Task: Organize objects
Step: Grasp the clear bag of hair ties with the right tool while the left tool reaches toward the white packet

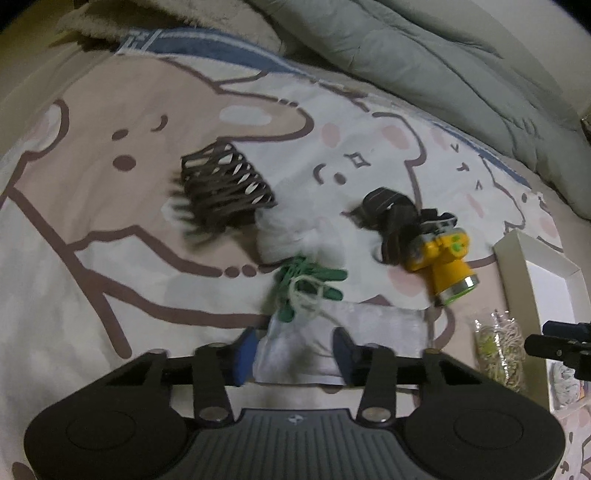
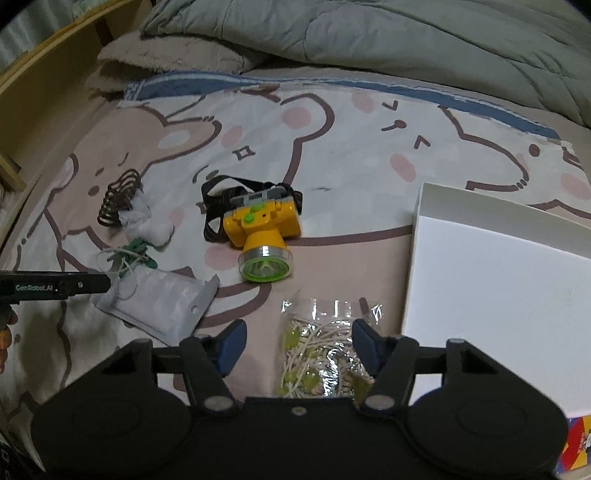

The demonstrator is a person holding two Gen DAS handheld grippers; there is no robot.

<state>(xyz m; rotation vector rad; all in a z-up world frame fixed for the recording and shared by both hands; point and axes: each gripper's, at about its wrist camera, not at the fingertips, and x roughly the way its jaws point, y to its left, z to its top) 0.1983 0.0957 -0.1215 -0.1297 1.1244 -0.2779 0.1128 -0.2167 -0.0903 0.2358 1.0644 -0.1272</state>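
Two grippers: both angled steeply down over a bed.
Surface: a cartoon-bear bedsheet (image 2: 332, 122), with a grey-green quilt (image 2: 388, 33) bunched along the far edge and a wooden bed frame (image 2: 48, 66) at far left.
Left gripper (image 1: 295, 350): blue pads either side of a white plastic pouch (image 1: 332, 332); contact cannot be told, the frame is blurred.
Right gripper (image 2: 299, 343): jaws partly spread around a clear bag of cord and green beads (image 2: 325, 354), pads not pressing.
Other items: yellow headlamp (image 2: 262, 229) mid-sheet; brown hair claw (image 1: 221, 184) and green cord bundle (image 1: 306, 284) to the left.
Open room: white box lid (image 2: 498, 277) lies at right, empty sheet beyond it.
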